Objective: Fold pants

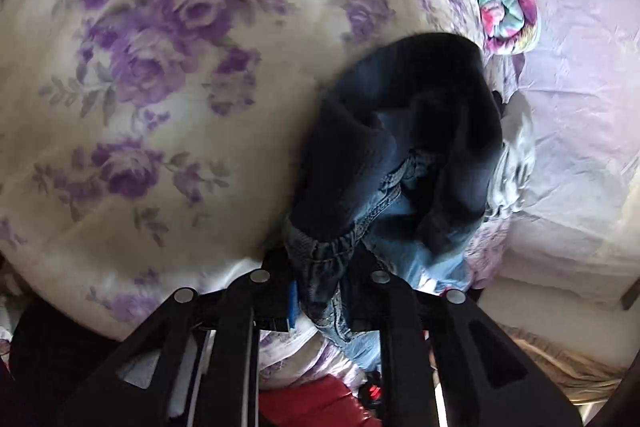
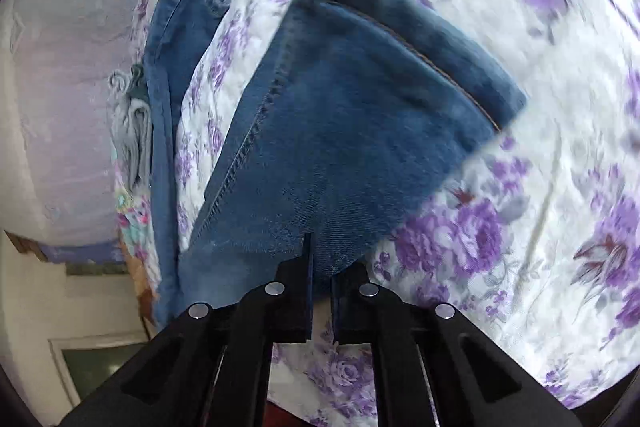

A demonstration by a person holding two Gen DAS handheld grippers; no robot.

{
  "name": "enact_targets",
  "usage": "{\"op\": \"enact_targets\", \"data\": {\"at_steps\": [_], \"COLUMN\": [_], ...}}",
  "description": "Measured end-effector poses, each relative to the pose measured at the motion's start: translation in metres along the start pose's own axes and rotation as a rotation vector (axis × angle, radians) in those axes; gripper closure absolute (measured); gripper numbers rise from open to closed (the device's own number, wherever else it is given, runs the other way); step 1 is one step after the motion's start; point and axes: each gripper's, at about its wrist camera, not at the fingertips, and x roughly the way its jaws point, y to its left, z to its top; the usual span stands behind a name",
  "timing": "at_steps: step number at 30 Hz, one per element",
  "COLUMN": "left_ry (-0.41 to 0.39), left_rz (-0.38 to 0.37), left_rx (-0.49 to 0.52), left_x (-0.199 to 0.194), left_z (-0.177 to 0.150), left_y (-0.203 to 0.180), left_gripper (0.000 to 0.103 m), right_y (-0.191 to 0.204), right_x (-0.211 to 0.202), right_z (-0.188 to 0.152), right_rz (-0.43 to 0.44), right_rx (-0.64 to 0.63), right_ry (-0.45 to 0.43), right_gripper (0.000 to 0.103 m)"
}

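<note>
Both claws are clamped on the same garment, so the step in hand looks like the carry of a fold: the blue jeans [image 2: 340,131] are pinched at two spots and partly lifted over the bed's floral bedspread [image 1: 152,75]. Left claw [image 1: 320,291] has its jaws shut on the gathered elastic waistband [image 1: 324,247], which bunches straight between the pads, with dark bundled denim hanging away in front of it. Right claw [image 2: 320,291] is closed on an edge of a denim panel that fans up and away from the tips, its stitched seam [image 2: 256,123] running off to the upper left; a further strip of the jeans trails along the bed's left side, beside a pale crumpled cloth [image 2: 132,123]. Next, I judge, the two grips should travel together, keeping the cloth taut between them, then lower the held edges onto the rest of the jeans so the layers lie square before either claw lets go
</note>
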Motion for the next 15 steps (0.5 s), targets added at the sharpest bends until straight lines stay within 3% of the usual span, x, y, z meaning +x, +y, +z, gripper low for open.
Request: {"op": "enact_targets", "data": {"at_steps": [4, 8, 9, 11, 13, 15], "left_ry": [0.015, -0.168, -0.221, -0.241, -0.191, -0.110], "left_rz": [0.061, 0.196, 0.202, 0.149, 0.065, 0.039], "left_rx": [0.042, 0.128, 0.132, 0.130, 0.147, 0.178], "left_x": [-0.008, -0.054, -0.068, -0.081, -0.075, -0.053], "left_z": [0.010, 0.016, 0.018, 0.025, 0.026, 0.022], "left_y": [-0.014, -0.032, -0.036, -0.043, -0.060, -0.077], "left_gripper": [0.074, 0.040, 0.040, 0.040, 0.040, 0.040], "right_y": [-0.003, -0.014, -0.015, -0.010, -0.001, 0.007], "right_x": [-0.024, -0.064, -0.068, -0.066, -0.062, -0.061], "right_z": [0.015, 0.022, 0.026, 0.032, 0.034, 0.033], "right_rz": [-0.033, -0.097, -0.088, -0.085, -0.109, -0.119], "right_rx": [0.021, 0.077, 0.094, 0.100, 0.078, 0.061], "right_ry": [-0.038, -0.209, -0.238, -0.267, -0.298, -0.335], "right_gripper": [0.088, 0.081, 0.081, 0.080, 0.074, 0.071]}}
